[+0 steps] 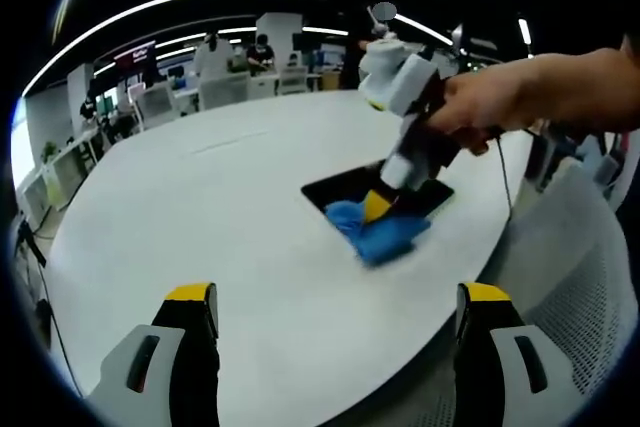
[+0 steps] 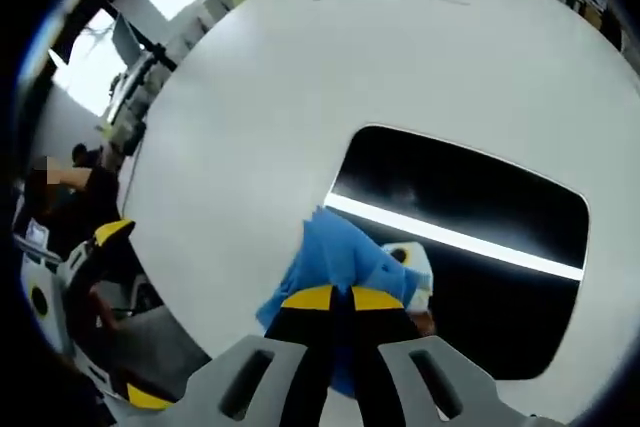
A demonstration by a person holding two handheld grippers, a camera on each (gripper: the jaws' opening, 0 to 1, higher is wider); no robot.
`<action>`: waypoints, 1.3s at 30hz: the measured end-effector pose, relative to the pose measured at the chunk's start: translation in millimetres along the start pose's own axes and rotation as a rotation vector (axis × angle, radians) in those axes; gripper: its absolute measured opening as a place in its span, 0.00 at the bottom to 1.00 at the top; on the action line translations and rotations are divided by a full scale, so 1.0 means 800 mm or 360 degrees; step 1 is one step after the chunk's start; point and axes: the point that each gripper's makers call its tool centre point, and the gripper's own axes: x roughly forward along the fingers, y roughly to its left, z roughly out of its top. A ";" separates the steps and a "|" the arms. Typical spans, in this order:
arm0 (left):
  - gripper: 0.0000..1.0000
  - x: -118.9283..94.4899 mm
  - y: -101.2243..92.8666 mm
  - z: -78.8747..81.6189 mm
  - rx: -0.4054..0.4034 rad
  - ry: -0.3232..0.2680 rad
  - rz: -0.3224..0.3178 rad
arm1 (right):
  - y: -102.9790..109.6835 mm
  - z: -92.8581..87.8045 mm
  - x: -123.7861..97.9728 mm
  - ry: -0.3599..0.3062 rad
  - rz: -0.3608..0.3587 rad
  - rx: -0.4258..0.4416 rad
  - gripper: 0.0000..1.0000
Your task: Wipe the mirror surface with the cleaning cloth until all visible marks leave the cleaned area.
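Note:
A dark rectangular mirror (image 1: 345, 185) lies flat on the round white table (image 1: 220, 197), near its right edge. A crumpled blue cleaning cloth (image 1: 385, 235) rests on the mirror's near corner and spills onto the table. A hand holds my right gripper (image 1: 378, 205) down on the cloth. In the right gripper view, the right gripper (image 2: 342, 299) is shut on the blue cloth (image 2: 335, 252), which is at the lower left edge of the mirror (image 2: 480, 197). The glass reflects a bright ceiling strip. My left gripper (image 1: 335, 297) hangs open above the table's near side, holding nothing.
A white mesh chair (image 1: 585, 287) stands close to the table at the right. Office desks, chairs and people (image 1: 235, 52) fill the back of the room. In the right gripper view, a yellow fingertip (image 2: 112, 232) of the left gripper is beyond the table edge.

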 end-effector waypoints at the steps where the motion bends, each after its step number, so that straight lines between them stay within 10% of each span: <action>1: 0.99 0.000 0.001 0.001 -0.0006 -0.0009 0.0002 | -0.001 0.000 0.000 0.0008 -0.0018 -0.0032 0.00; 39: 0.99 0.000 0.002 0.002 0.0002 -0.0011 0.0007 | -0.006 0.019 0.005 -0.0043 -0.0006 -0.0032 0.00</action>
